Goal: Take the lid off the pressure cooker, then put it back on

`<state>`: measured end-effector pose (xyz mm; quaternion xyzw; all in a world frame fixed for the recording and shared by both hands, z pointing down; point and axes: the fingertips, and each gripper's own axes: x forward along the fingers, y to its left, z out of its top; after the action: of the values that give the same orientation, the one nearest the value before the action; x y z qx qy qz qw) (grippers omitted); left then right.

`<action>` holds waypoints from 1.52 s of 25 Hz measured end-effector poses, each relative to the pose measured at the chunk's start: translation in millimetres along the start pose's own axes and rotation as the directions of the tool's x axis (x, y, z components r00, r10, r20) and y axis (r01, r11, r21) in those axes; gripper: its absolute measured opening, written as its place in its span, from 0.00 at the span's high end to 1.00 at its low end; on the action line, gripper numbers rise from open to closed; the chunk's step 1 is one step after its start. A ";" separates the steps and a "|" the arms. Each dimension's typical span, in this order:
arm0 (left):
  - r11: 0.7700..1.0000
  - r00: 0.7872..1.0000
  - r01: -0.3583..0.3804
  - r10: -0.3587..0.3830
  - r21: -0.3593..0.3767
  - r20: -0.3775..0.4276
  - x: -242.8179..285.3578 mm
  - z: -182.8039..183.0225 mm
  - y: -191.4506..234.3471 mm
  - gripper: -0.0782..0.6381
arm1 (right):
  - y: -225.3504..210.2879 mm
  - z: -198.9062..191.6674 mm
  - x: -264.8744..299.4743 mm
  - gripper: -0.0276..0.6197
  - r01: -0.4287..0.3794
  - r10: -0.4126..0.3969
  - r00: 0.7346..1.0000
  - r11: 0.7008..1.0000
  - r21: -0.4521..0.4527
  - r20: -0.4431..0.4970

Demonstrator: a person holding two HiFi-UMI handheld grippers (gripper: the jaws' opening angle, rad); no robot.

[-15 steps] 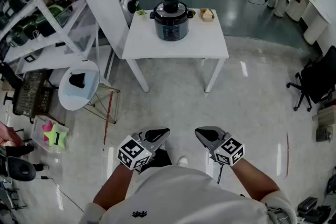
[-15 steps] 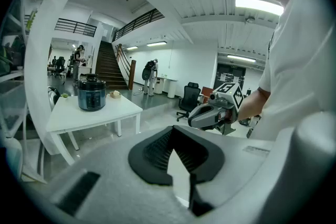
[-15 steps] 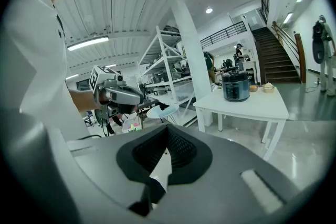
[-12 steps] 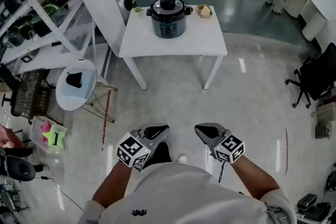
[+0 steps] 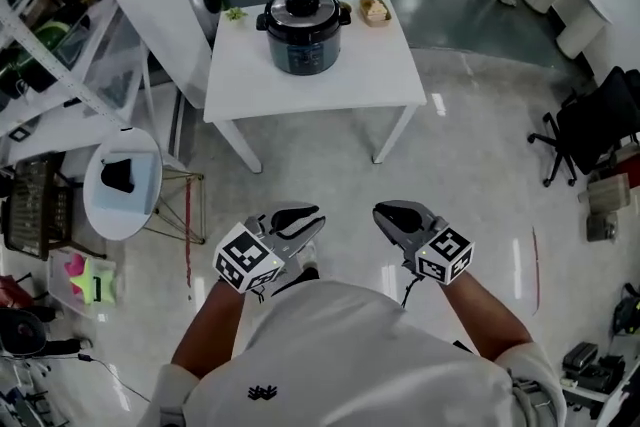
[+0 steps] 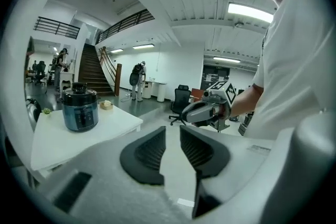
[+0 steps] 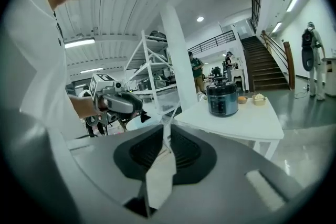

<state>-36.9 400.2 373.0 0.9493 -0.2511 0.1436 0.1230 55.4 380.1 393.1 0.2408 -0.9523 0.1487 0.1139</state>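
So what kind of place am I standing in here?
Probably a big open lab or workshop hall, not a home kitchen: a white metal shelving rack, a black wheeled office chair and a dark staircase to a railed upper level surround the small white table.

beige item (image 5: pixel 375 10) too small to identify; shelving (image 5: pixel 40 35) cut off left
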 end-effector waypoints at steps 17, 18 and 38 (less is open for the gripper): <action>0.999 0.998 -0.027 0.025 0.041 0.064 -13.6 54.3 199.6 0.57 | -118.7 115.2 121.0 0.55 0.068 -0.063 0.995 0.995 -0.067 0.072; 0.999 0.997 -0.033 0.031 0.041 0.066 -10.8 57.0 206.2 0.57 | -125.5 118.6 124.4 0.56 0.065 -0.060 0.995 0.996 -0.068 0.076; 0.952 0.951 -0.306 0.306 -0.010 0.049 108.6 130.7 376.0 0.57 | -342.9 189.3 194.5 0.58 -0.166 0.171 0.985 0.967 -0.191 0.013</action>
<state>-111.4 -4.9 348.6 0.9021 -0.3984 0.1369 0.0939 29.8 -54.5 351.6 0.1493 -0.9807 0.0629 0.1092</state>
